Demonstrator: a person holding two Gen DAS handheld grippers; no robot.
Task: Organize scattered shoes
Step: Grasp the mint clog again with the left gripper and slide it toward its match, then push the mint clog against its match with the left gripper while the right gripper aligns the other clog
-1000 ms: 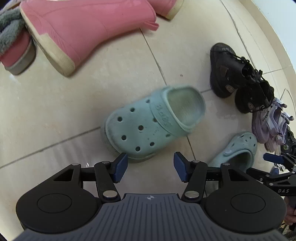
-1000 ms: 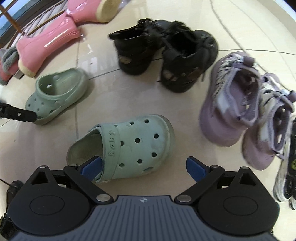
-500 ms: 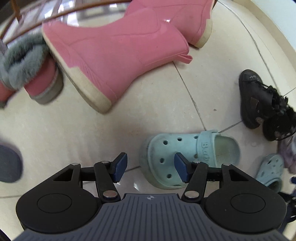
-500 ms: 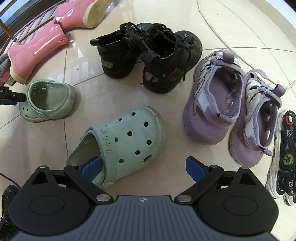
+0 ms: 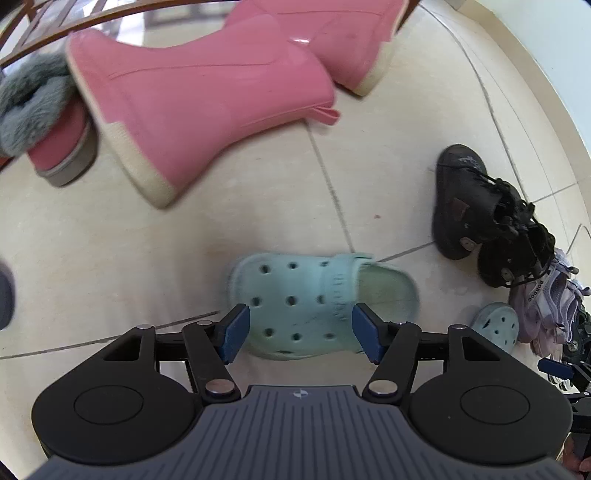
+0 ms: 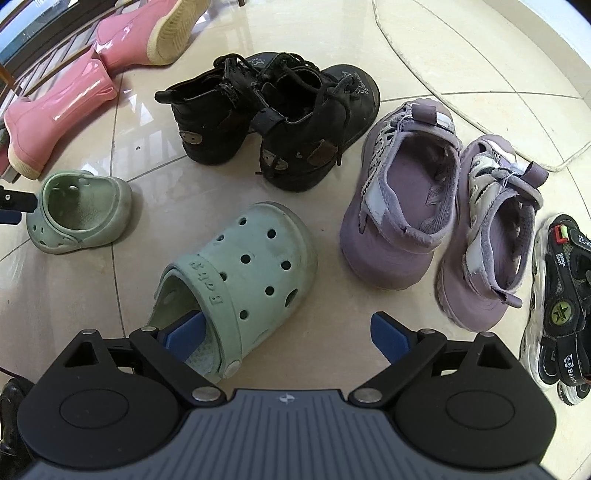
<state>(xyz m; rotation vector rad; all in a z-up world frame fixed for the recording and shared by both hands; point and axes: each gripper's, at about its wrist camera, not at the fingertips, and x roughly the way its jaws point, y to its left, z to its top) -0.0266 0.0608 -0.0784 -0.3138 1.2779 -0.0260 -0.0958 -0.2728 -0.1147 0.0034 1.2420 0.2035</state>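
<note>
Jaws of left gripper [image 5: 300,332] apart, mint clog [image 5: 314,302] between, untouched.

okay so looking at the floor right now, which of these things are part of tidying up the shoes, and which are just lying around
Part of the job:
- green clog between the left tool's fingers
- second green clog at the right tool
- pink rain boots
- black lace-up boots
- purple sandals
- black sport sandals
- fur-trimmed slipper

Just lying about:
- pale floor mat
- wooden railing
</note>
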